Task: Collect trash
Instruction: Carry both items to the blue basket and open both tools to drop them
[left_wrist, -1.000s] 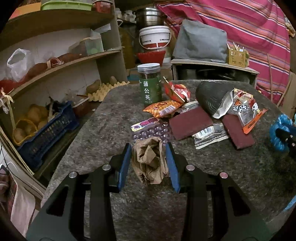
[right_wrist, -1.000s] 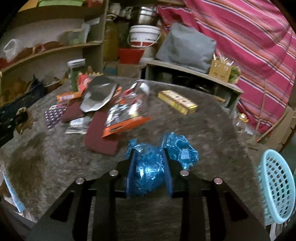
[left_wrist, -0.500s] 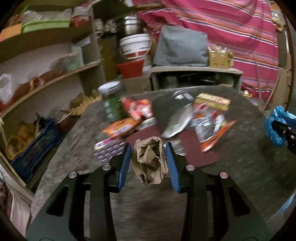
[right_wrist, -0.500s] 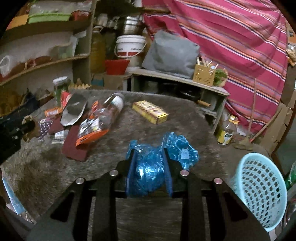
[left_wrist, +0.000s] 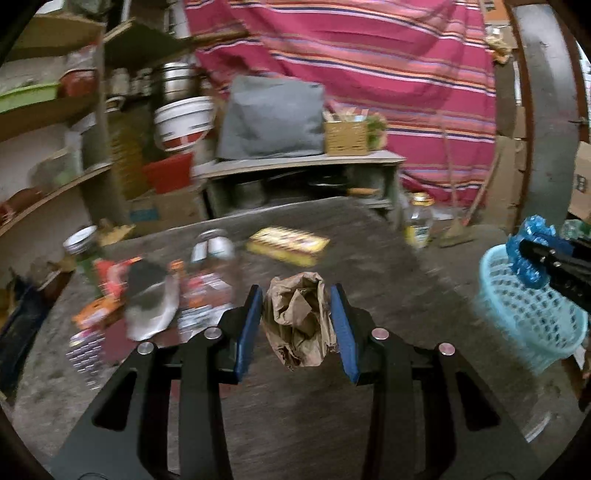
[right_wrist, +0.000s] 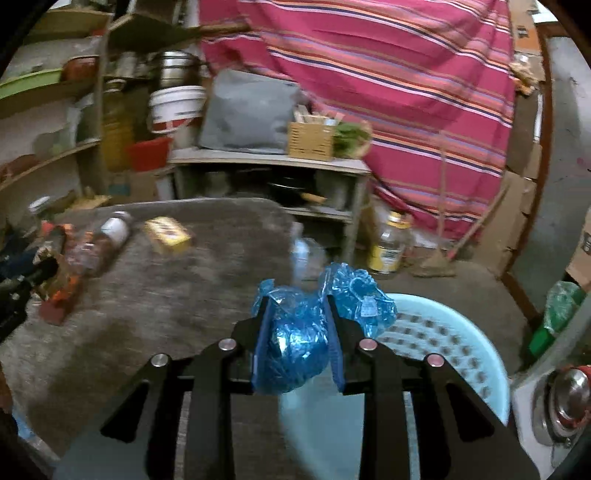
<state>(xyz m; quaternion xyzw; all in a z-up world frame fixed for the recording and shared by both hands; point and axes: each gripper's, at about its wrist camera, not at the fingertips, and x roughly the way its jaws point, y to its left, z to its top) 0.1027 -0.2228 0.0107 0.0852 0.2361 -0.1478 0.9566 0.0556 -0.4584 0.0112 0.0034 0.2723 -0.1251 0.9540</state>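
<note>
My left gripper (left_wrist: 297, 293) is shut on a crumpled brown paper bag (left_wrist: 299, 321), held above the grey table (left_wrist: 332, 406). My right gripper (right_wrist: 297, 301) is shut on a crumpled blue plastic wrapper (right_wrist: 295, 339), right over the near rim of a light blue mesh basket (right_wrist: 443, 332). In the left wrist view the same basket (left_wrist: 532, 314) stands off the table's right edge, and the right gripper (left_wrist: 524, 251) hangs over it with the blue wrapper (left_wrist: 528, 258). More trash lies on the table's left: snack wrappers (left_wrist: 103, 310), a clear bottle (left_wrist: 214, 258) and a yellow box (left_wrist: 288, 245).
A green-labelled jar (left_wrist: 83, 247) stands at the table's far left. Behind the table are a low cabinet (left_wrist: 295, 177) with a grey cushion, shelves on the left and a red striped cloth (left_wrist: 369, 74). An oil bottle (right_wrist: 388, 243) and a broom (right_wrist: 443, 258) stand on the floor.
Both grippers have swung to the right with their loads. The trash pile has slid to the left of both views, and the blue basket has come under the right gripper.
</note>
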